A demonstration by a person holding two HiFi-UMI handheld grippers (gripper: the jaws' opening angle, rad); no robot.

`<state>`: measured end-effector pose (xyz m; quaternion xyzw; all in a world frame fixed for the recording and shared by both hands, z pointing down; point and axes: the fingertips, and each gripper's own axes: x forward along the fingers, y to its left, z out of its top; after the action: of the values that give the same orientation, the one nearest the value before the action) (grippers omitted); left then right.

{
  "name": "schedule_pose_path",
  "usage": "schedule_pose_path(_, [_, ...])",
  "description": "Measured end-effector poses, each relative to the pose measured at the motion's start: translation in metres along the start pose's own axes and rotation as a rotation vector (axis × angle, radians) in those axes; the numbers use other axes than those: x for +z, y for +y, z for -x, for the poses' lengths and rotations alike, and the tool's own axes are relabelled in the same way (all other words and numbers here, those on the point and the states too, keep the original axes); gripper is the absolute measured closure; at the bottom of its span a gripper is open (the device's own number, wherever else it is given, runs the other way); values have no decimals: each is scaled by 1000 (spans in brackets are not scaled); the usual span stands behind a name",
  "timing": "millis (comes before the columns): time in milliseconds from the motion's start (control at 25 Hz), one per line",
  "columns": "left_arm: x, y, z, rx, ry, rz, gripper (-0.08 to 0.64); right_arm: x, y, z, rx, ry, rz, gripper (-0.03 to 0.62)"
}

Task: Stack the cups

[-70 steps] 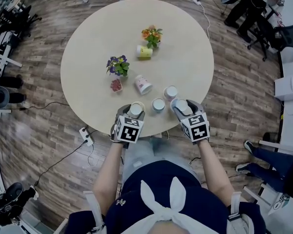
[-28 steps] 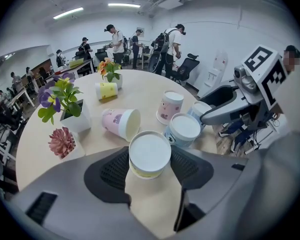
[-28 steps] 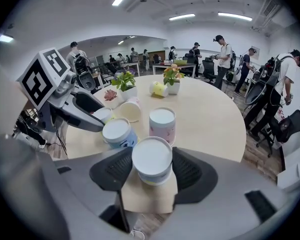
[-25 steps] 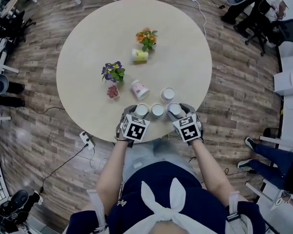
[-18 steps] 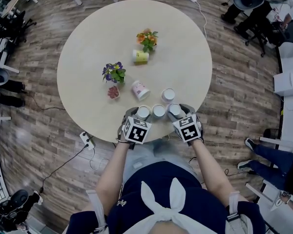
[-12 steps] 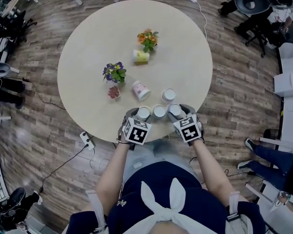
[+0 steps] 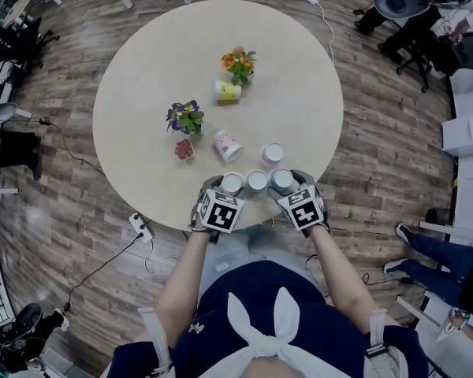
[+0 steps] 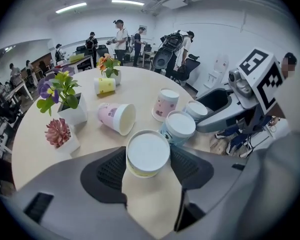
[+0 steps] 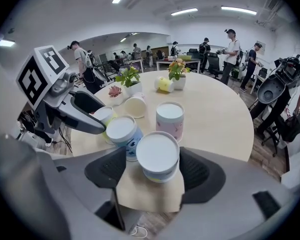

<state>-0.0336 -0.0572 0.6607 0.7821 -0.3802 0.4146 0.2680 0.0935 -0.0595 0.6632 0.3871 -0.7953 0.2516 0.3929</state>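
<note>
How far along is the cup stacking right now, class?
Done: nothing is stacked; the left cup, middle cup and right cup stand upside down in a row on the table. In hand: the left tool grips the left cup; the right tool straddles the right cup, its jaws having just been opening. Left: stack all six, including the back cup and the tipped pink cup and yellow cup.

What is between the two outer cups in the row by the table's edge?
The blue-printed cup stands between the left cup and the right cup; the head view shows the row.
</note>
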Motion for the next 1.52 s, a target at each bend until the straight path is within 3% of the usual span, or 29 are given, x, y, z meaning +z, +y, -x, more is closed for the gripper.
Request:
schedule_pose_path(160, [5,3,4,-9,-12,29,270,2,1,-1,9,4,-1,240])
schedule_pose_path(320, [22,1,22,-44,-77,77,265,13,-2,15,15,-37,-44,230])
schedule_pose_path(520, [46,15,54,-98,-174,234,265,39,-10,46,24,-118,-118,235])
schedule_pose_path(920, [66,62,83,-117,-247,480,265,103,-36,66,24,-236,-87,247])
schedule_pose_path(1000, [69,70,80,-115,-238,520,265,118,-39,62,34,-244,-52,247])
schedule_pose_path(1240, [80,76,59,-126,-172,515,265,149,-42,45,94,-220,48,245])
schedule_pose_path(1440, [90,82,33,-171,-155,641,265,168,-50,21,171,-198,53,247])
schedule_pose_path(1520, [89,87,22,-155,-143,703,265,177,-55,11,188,-199,37,253])
